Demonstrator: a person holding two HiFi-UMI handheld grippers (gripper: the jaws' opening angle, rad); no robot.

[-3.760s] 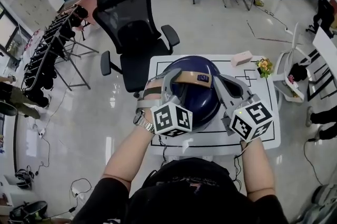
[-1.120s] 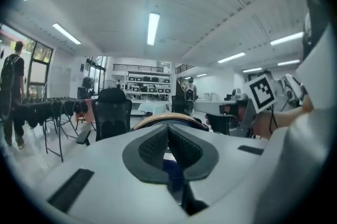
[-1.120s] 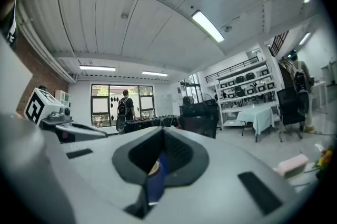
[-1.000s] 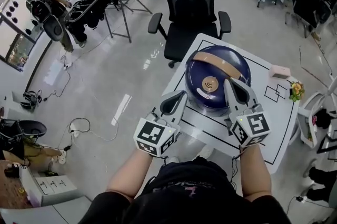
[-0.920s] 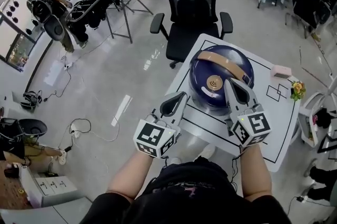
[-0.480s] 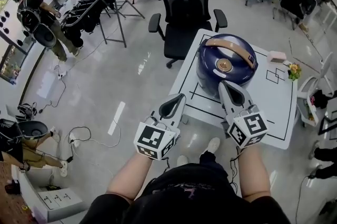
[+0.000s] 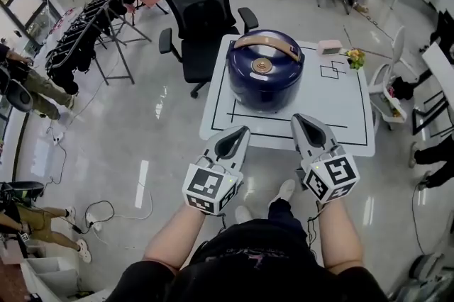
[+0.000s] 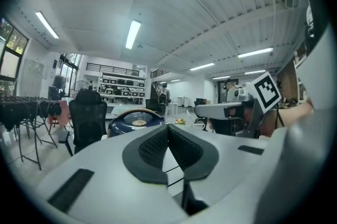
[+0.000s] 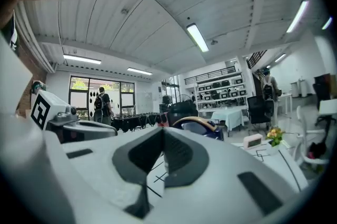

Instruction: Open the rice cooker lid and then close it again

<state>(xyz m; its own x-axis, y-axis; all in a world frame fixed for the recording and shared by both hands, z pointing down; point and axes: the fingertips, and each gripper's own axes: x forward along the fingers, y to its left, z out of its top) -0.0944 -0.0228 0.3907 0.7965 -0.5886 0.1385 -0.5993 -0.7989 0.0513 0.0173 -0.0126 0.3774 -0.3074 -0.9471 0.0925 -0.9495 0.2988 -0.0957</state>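
- The cooker [image 7: 264,77] stood on the white surface [image 7: 340,125], toward its far left, with the lid down and the tan handle [image 7: 266,44] across the top.
- The left gripper [image 7: 237,132] was clenched, with its jaws together and nothing between them. It was at the near edge of the surface, clear of the cooker.
- The right gripper [image 7: 301,120] was also clenched and empty, at the same edge and clear of the cooker.
- A black chair [image 7: 198,10] stood beyond the surface.
- A pink box [image 7: 329,47] and flowers [image 7: 355,57] sat at the far right.
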